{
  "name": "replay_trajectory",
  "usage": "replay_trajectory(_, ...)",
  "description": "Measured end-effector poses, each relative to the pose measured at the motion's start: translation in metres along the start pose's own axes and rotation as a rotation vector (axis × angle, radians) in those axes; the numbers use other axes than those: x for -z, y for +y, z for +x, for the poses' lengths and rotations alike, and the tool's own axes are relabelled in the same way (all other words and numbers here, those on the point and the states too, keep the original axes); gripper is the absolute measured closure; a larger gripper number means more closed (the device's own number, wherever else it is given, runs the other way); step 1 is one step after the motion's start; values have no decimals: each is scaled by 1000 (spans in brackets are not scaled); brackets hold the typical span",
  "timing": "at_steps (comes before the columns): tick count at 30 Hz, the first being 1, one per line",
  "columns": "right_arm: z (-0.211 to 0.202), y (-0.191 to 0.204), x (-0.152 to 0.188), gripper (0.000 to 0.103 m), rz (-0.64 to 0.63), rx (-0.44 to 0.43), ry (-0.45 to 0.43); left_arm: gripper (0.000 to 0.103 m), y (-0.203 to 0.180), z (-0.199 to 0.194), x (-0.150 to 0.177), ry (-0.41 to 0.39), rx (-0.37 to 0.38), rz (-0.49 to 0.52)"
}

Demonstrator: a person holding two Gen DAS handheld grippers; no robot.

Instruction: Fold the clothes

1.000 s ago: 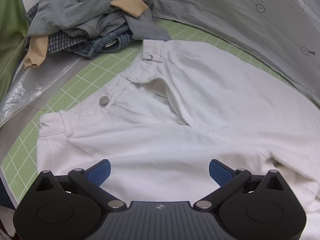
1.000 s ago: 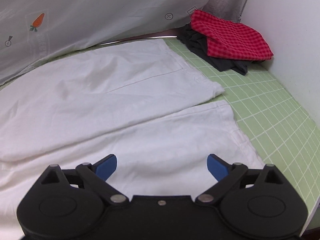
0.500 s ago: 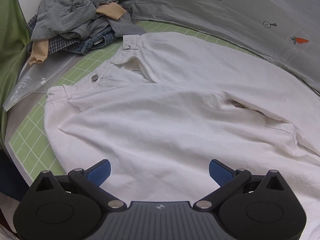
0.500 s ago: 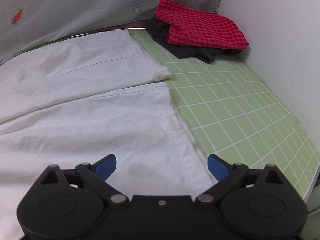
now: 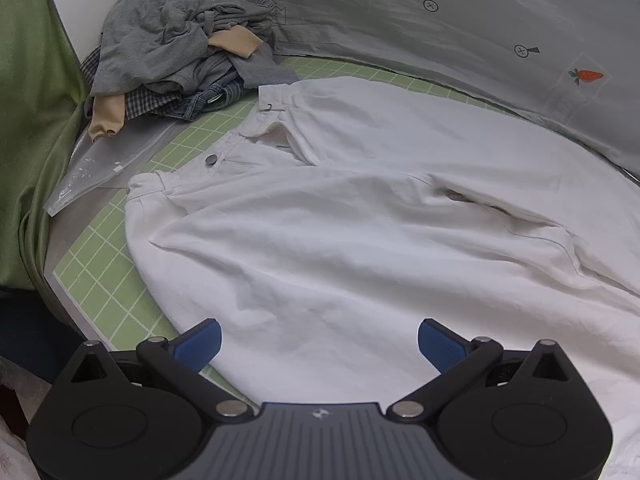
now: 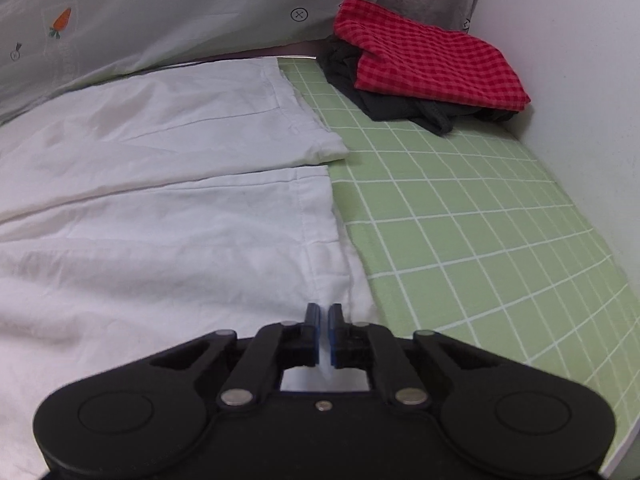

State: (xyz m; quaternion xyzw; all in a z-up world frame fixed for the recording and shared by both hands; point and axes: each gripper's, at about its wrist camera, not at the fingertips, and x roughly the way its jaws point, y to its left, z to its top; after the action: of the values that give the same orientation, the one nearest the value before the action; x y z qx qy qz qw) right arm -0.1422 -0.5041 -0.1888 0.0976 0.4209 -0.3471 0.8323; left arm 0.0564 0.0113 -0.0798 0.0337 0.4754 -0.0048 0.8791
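White trousers (image 5: 360,240) lie spread flat on a green grid mat (image 5: 104,276), waistband and button toward the far left in the left wrist view. My left gripper (image 5: 320,340) hovers open over the near edge of the seat area, nothing between its blue pads. In the right wrist view the two leg ends (image 6: 160,240) lie side by side on the mat (image 6: 460,208). My right gripper (image 6: 324,316) is shut at the near corner of the closer leg's hem, where the cloth puckers up into the fingertips.
A heap of grey, denim and checked clothes (image 5: 168,52) sits at the far left, beside a clear plastic bag (image 5: 100,160). A red checked cloth (image 6: 424,64) lies folded on a dark garment (image 6: 400,108) at the far right. A grey printed sheet (image 5: 440,20) hangs behind.
The right gripper slid right to the leg hem and snapped from wide open to shut on it. The left gripper drew back toward the near edge, so more of the trousers shows.
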Motion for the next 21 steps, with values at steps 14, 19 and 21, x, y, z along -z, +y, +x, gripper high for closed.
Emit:
replay_trajectory(14,1,-30,3,97,50,155,51,0,32,-15,19,-11,-40,-106)
replay_trajectory(19,-21,-53,7,29,305,-64,28,0,36,-11,22,-3,-13,-117)
replay_trajectory(21,-36,-54,14,22,417,-163,11,0,35,-8,21,-6,7,-114)
